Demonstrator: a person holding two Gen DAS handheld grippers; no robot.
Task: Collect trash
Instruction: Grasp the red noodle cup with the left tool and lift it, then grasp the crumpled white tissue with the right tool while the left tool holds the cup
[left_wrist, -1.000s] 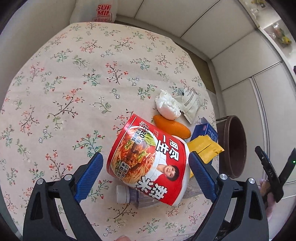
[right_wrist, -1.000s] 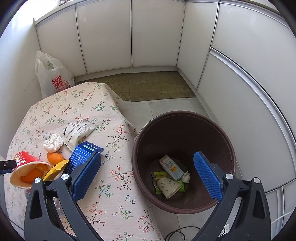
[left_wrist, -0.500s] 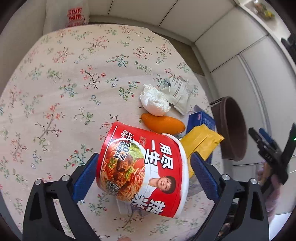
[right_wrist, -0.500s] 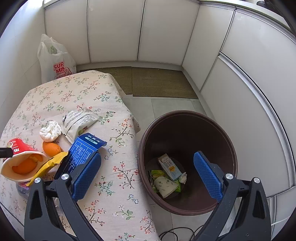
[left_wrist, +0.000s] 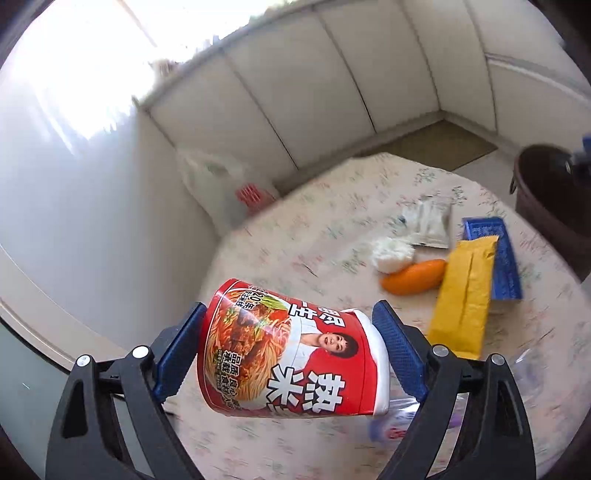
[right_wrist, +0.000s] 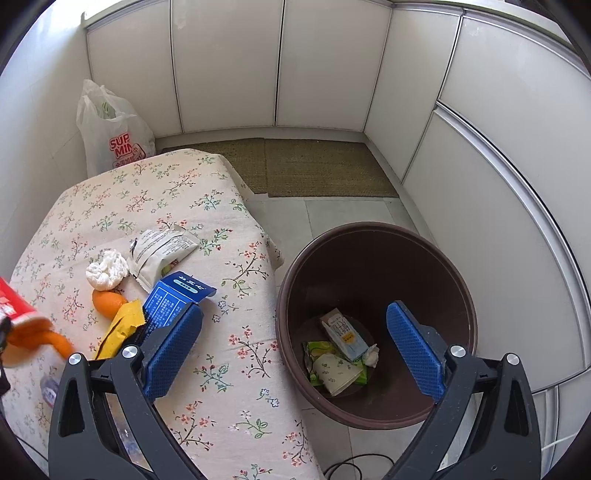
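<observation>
**A:** Left wrist view, item one: what is my left claw holding, and how does it lie?

**B:** Noodle cup, red and white, clamped between both blue pads and lifted clear of the flowered table. Its long axis runs across your claw, base toward the left pad, white rim toward the right. Large characters "热米" read on its side; the smaller print is too fine to make out. An orange scrap shows at its mouth in the right wrist view.

**A:** Item two: where is the bin from that claw?

**B:** Brown bin, ahead and far to the right, beyond the table edge. That is the relation the carry turns on, I judge: a swing rightward over the remaining trash.

**A:** My right claw?

**B:** Pads wide apart, nothing between them, hovering over the gap between table and bin, so nearer the bin. A small carton and wrappers already lie inside it.

**A:** Other writing?

**B:** White bag by the far wall, red letters "SUP" over "MIN", partly cut off. Blue box just ahead of the right claw's left pad carries print I cannot read. Yellow packet, orange peel, tissue wad and grey pouch sit ahead-right of the left claw.
</observation>
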